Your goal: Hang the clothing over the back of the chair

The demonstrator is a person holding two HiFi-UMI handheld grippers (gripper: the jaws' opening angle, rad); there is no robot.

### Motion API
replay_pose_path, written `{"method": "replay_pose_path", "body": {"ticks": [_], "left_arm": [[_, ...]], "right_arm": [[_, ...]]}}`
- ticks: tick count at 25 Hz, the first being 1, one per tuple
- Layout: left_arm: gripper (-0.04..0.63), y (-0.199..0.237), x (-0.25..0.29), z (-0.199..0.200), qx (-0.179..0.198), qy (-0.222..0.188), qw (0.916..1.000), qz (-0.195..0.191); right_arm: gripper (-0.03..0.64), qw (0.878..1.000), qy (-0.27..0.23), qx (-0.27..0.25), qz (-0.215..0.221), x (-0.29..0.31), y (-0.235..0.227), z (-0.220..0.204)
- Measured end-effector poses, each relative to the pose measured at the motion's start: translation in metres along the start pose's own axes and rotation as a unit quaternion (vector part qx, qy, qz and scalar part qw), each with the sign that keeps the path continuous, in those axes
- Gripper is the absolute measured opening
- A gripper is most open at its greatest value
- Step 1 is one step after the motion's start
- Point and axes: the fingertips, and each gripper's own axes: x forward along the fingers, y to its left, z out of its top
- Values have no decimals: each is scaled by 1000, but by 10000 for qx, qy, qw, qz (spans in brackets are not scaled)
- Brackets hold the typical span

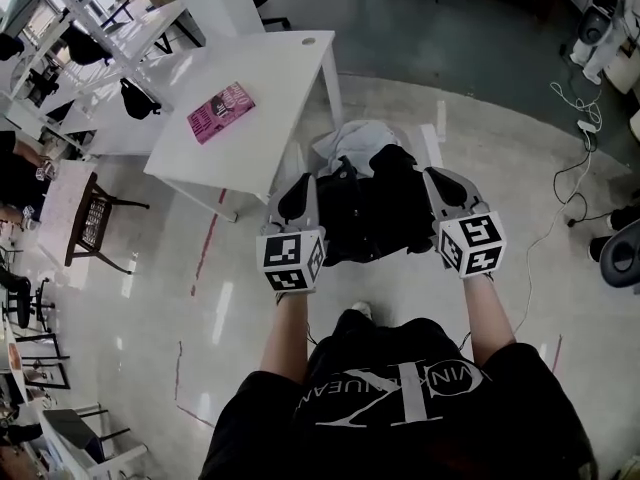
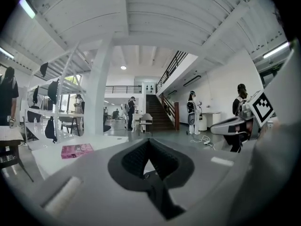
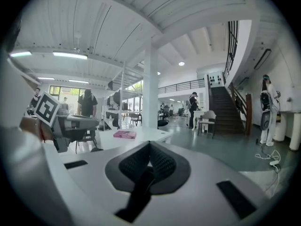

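A black garment (image 1: 375,208) hangs bunched between my two grippers, held up in front of the person. My left gripper (image 1: 298,196) is shut on its left edge, and a strip of black cloth (image 2: 162,197) runs out from between the closed pads (image 2: 136,159). My right gripper (image 1: 443,190) is shut on the right edge, with black cloth (image 3: 136,197) trailing from its pads (image 3: 162,164). Just beyond the garment stands a pale chair (image 1: 355,138), mostly hidden by it.
A white table (image 1: 260,78) with a pink book (image 1: 221,112) stands at the left of the chair. A brown chair (image 1: 95,218) is far left. Cables (image 1: 580,158) lie on the floor at the right. People stand far off near a staircase (image 2: 157,112).
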Motion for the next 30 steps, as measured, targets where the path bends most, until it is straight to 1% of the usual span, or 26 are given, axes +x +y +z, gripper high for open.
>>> {"method": "replay_pose_path", "body": {"ticks": [7, 11, 15, 19, 23, 30], "left_arm": [[11, -26, -33, -7, 4, -141, 9994, 303], [11, -30, -46, -6, 10, -194, 9989, 417], [11, -38, -59, -11, -79, -211, 9982, 550], [11, -46, -73, -13, -67, -289, 9976, 630], [11, -50, -87, -15, -74, -347, 9971, 676], [11, -55, -107, -16, -300, -485, 9961, 679]], "right_arm": [[12, 9996, -65, -92, 251, -32, 7, -14], [12, 9994, -115, -69, 322, -39, 13, -15], [12, 9991, -116, -110, 391, -50, 17, -20], [12, 9986, -240, -97, 464, -65, 19, -22], [12, 9984, -351, -58, 436, -77, 22, -22], [12, 9980, -424, 82, 466, -97, 28, -25]]}}
